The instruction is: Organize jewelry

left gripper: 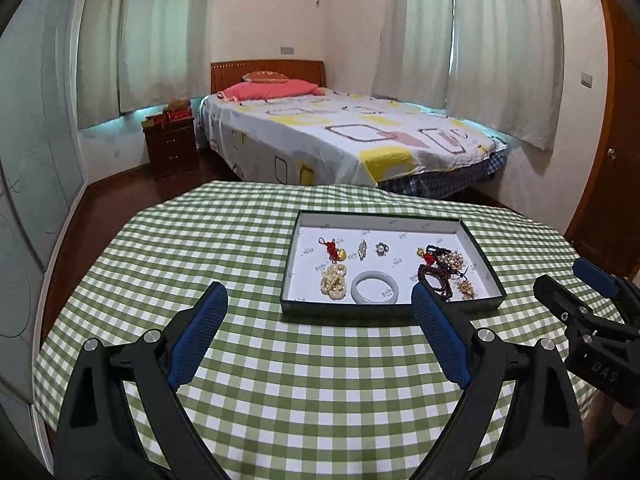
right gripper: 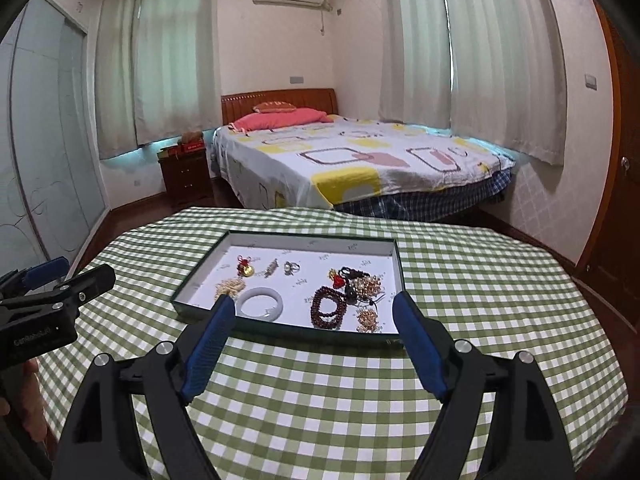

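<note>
Right gripper (right gripper: 314,308) finger hides pearl strand (right gripper: 230,286); tangled beads (right gripper: 366,282) unclear.

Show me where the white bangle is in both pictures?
Left wrist view: white bangle lies in the tray, front middle, beside the pearl beads.
Right wrist view: white bangle at the tray's front left.
Shared landmark: the bed behind the table.

Bedroom with bed (left gripper: 340,140), nightstand (left gripper: 172,146), pale curtains (left gripper: 500,40), dark wood floor (left gripper: 120,196)
</note>
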Demonstrator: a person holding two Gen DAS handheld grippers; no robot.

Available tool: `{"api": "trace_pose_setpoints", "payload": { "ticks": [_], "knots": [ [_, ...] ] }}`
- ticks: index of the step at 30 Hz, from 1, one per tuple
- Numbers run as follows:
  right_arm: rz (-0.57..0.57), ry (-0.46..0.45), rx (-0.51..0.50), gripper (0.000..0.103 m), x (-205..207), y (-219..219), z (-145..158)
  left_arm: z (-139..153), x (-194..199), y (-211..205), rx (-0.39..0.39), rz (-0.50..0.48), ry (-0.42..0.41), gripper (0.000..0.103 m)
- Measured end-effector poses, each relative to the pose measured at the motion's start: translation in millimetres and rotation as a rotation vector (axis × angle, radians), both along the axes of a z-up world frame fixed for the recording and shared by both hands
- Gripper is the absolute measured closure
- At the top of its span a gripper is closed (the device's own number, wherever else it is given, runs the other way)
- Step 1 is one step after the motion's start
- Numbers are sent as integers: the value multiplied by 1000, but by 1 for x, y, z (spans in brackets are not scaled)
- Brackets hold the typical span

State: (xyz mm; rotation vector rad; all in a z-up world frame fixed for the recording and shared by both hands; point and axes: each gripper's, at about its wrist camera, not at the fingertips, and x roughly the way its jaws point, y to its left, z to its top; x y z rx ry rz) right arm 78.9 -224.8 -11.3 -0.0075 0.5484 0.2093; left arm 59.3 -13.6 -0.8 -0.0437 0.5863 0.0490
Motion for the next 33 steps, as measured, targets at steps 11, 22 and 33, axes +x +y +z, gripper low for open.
{"api": "trace_pose_setpoints", "payload": {
  "ticks": [11, 22, 33],
  "knots": [
    [5, -58, -12, 24, -29, 1, 24, 29, -34, 7, -15, 5, -58, 8],
    [5, -112, -13, 23, -50, -1, 42, 44, -55, 7, -16, 5, -106, 8],
    [3, -116, -13, 23, -51, -1, 43, 46, -60, 7, -24, 2, -113, 8]
  ]
}}
